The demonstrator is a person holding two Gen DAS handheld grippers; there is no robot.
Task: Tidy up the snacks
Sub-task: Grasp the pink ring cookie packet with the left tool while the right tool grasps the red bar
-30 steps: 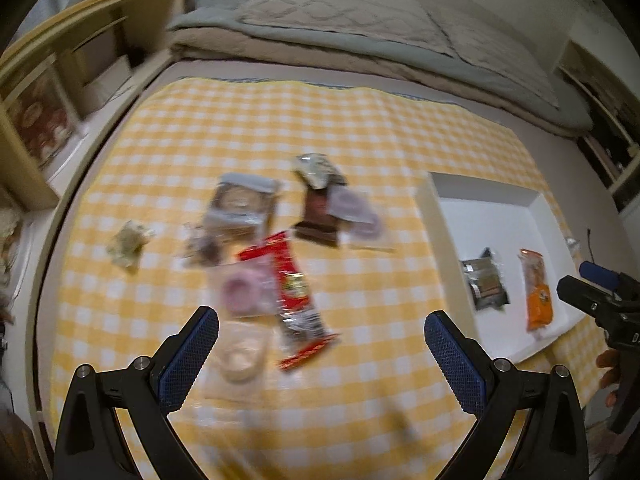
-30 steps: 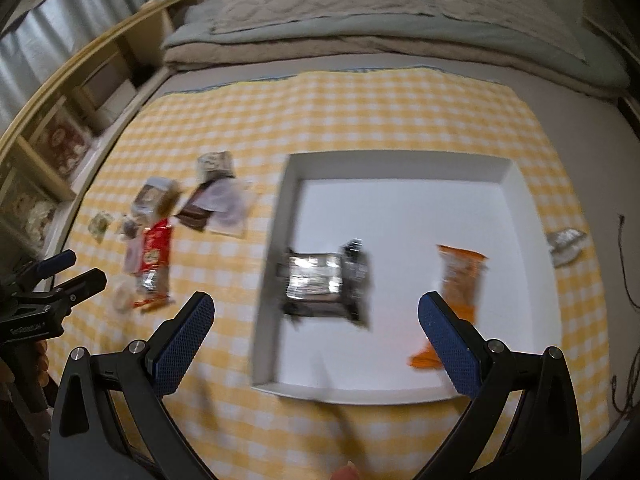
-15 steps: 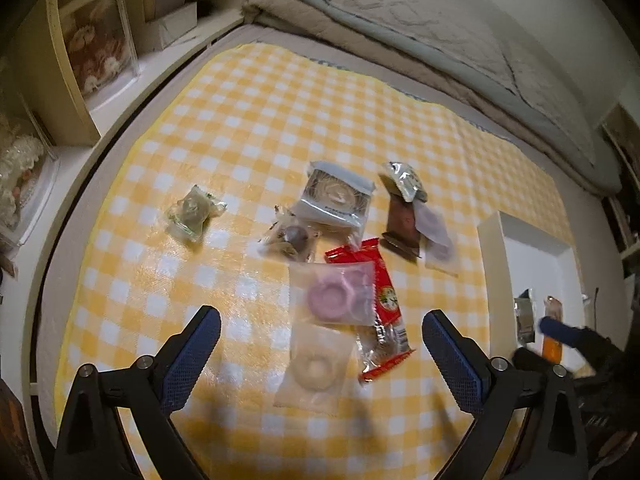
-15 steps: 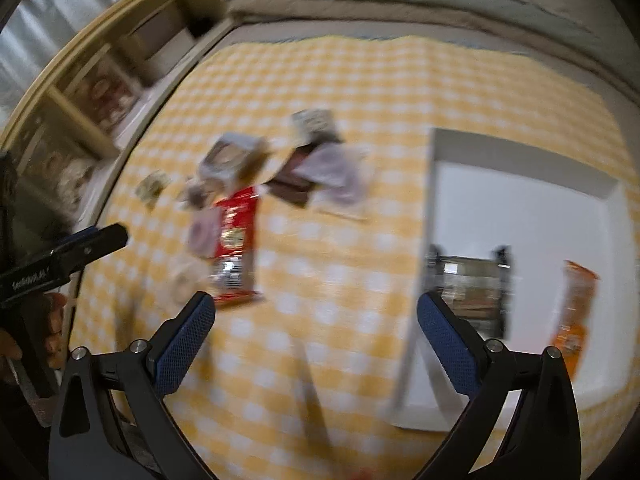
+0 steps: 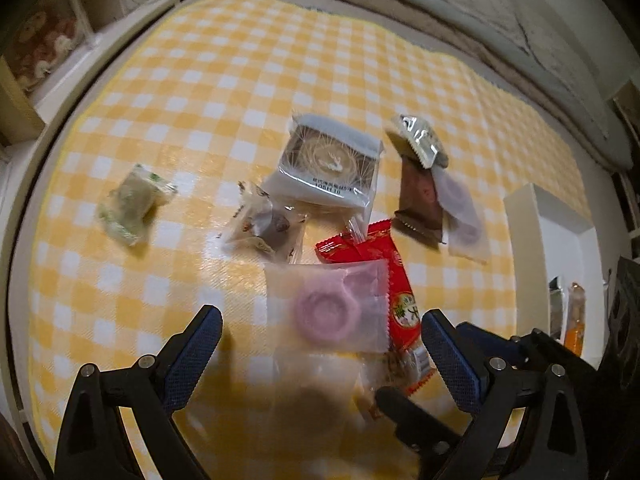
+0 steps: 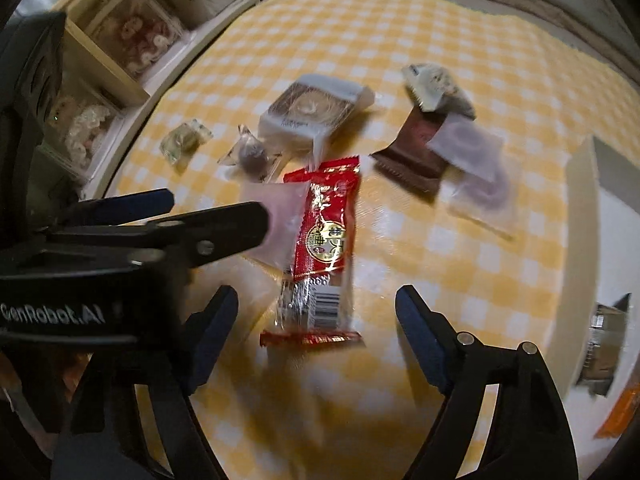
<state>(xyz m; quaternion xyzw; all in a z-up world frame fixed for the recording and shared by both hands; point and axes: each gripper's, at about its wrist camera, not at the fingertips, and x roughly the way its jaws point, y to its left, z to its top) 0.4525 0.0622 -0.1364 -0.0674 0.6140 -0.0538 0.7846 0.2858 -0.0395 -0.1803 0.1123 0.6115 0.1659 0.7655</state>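
Note:
Several wrapped snacks lie on a yellow checked cloth (image 5: 240, 60). My left gripper (image 5: 320, 356) is open and empty, low over a clear pack with a pink ring (image 5: 324, 312). My right gripper (image 6: 316, 340) is open and empty, straddling the near end of a red snack bar (image 6: 324, 236), which also shows in the left wrist view (image 5: 396, 300). A boxed round cake (image 5: 332, 160), a brown packet (image 5: 420, 196), a green sweet (image 5: 128, 204) and a dark sweet in clear wrap (image 5: 268, 224) lie beyond. The left gripper's finger (image 6: 160, 232) crosses the right wrist view.
A white tray (image 5: 532, 248) stands at the right with a silver pack (image 6: 604, 340) and an orange pack (image 5: 574, 320) in it. A wooden shelf (image 6: 120, 40) runs along the left. Bedding (image 5: 480, 8) lies behind the cloth.
Both grippers have moved left and down toward the snack pile. The right gripper has left the tray and now hangs over the red bar, close beside the left one.

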